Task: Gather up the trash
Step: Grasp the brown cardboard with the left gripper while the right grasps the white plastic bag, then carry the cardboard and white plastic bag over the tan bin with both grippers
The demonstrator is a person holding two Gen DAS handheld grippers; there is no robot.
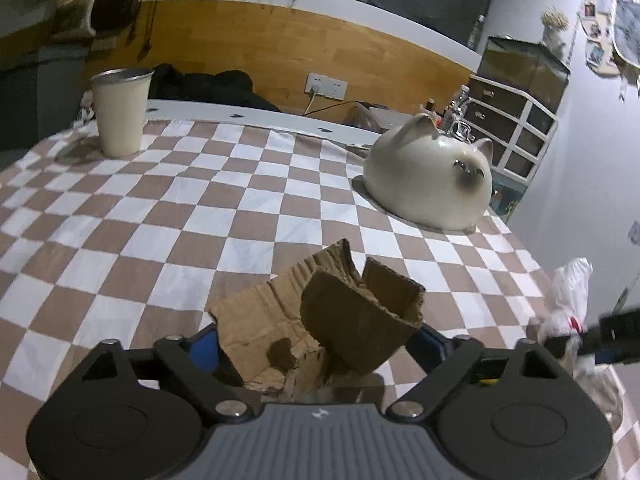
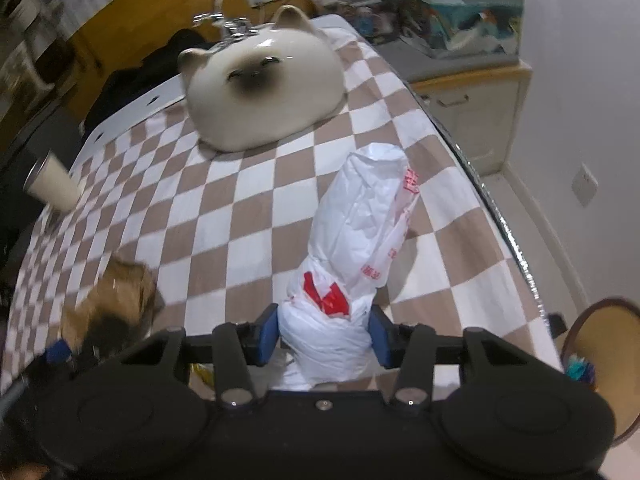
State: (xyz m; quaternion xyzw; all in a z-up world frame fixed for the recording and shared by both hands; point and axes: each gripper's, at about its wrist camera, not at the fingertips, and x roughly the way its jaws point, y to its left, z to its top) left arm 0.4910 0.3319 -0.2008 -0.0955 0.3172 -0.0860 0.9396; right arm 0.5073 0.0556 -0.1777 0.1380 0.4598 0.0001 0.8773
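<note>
Cardboard scrap (image 1: 320, 320): between left tongs (image 1: 316, 344), pads apparently not yet pressing.
Plastic bag (image 2: 352, 248): pinched by right tongs (image 2: 325, 338).
Bin (image 2: 604, 356): at 4 o'clock, nothing dropped yet.

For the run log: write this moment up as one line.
left gripper: torn brown cardboard piece between jaws | right gripper: pads against crumpled white plastic bag with red print | surface: brown-and-white checked cloth
</note>
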